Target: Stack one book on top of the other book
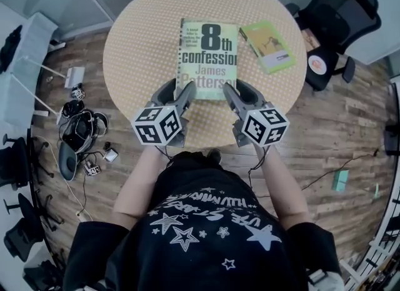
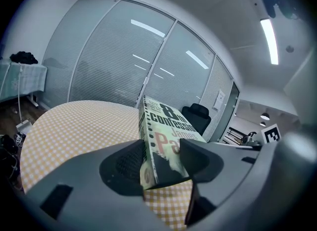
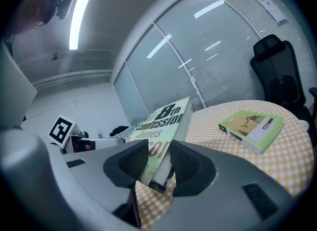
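A large pale-green paperback, "8th confession" point(image 1: 209, 52), lies over the middle of the round checked table point(image 1: 134, 46). My left gripper point(image 1: 177, 93) is shut on its near left corner and my right gripper point(image 1: 239, 92) on its near right corner. In the left gripper view the book point(image 2: 166, 126) stands between the pads of that gripper point(image 2: 159, 161), its near end off the tabletop. The right gripper view shows the same book point(image 3: 163, 118) clamped in that gripper point(image 3: 159, 164). A smaller green book point(image 1: 269, 46) point(image 3: 252, 126) lies flat to the right, untouched.
A black office chair point(image 1: 337, 15) stands at the table's far right. Cables, headphones and small devices point(image 1: 81, 130) lie on the wooden floor to the left. A white desk point(image 1: 28, 65) stands further left. Glass walls with blinds point(image 2: 114, 61) close the room.
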{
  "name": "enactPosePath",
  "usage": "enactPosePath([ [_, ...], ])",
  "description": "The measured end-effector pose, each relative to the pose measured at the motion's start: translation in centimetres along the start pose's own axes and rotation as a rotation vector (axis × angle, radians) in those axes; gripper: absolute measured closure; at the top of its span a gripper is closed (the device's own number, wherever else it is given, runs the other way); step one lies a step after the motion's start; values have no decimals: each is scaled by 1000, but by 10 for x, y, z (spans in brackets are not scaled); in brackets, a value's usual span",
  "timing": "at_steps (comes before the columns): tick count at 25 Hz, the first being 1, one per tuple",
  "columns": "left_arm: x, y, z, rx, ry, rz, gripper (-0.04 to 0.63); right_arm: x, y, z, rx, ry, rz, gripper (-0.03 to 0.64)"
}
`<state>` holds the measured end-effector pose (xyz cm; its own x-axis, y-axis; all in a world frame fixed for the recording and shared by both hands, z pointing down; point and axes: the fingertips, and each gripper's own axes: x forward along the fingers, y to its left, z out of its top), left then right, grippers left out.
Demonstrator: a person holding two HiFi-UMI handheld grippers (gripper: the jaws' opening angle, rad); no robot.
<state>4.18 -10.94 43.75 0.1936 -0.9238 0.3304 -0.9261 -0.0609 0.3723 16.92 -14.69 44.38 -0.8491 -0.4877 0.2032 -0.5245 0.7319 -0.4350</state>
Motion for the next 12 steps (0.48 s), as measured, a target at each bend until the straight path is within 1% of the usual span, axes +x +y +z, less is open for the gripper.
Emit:
enactPosePath([
  [7,11,13,-1,-18,13,-15,365,13,-4,-2,3,21,-32,471],
  [12,19,26,9,-46,13,-38,365,30,-3,8,-21,36,-55,471],
])
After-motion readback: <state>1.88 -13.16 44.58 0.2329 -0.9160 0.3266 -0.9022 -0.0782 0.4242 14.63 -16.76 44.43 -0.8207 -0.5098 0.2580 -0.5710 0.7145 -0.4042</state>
